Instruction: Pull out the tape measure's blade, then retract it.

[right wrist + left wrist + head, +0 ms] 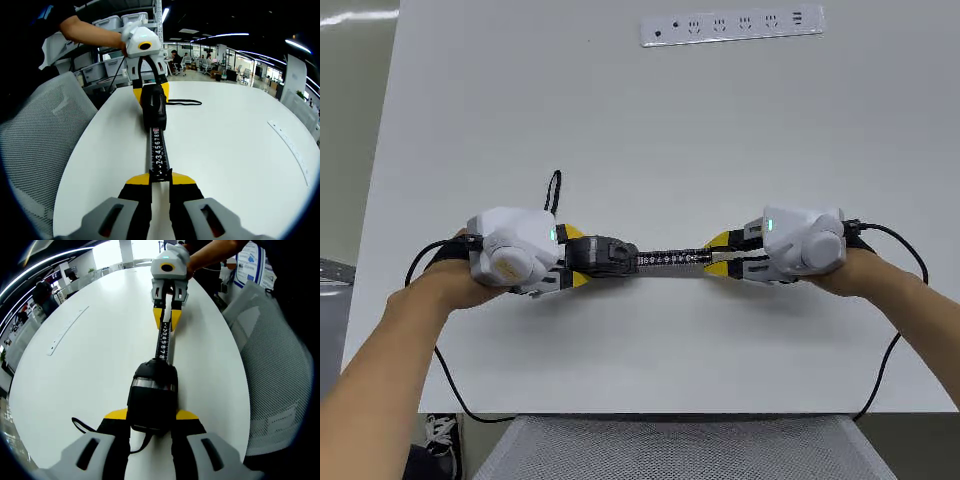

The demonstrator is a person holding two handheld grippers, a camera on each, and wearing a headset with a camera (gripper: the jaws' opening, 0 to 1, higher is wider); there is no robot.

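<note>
A black tape measure case (602,256) (152,395) (153,106) sits low over the white table, with my left gripper (570,256) (150,416) shut on it. A short length of dark numbered blade (672,259) (164,341) (158,148) runs from the case to my right gripper (718,254) (160,176), which is shut on the blade's end hook. The case's black wrist strap (553,189) (184,102) lies looped on the table behind it. The right gripper (167,319) faces me across the table in the left gripper view, and the left gripper (150,90) faces me likewise in the right gripper view.
A white power strip (732,25) (67,330) (292,149) lies near the table's far edge. A grey mesh chair (670,447) (277,360) (42,135) stands at the near edge. Black cables (895,250) trail from both grippers. The table (720,130) stretches bare around the tape.
</note>
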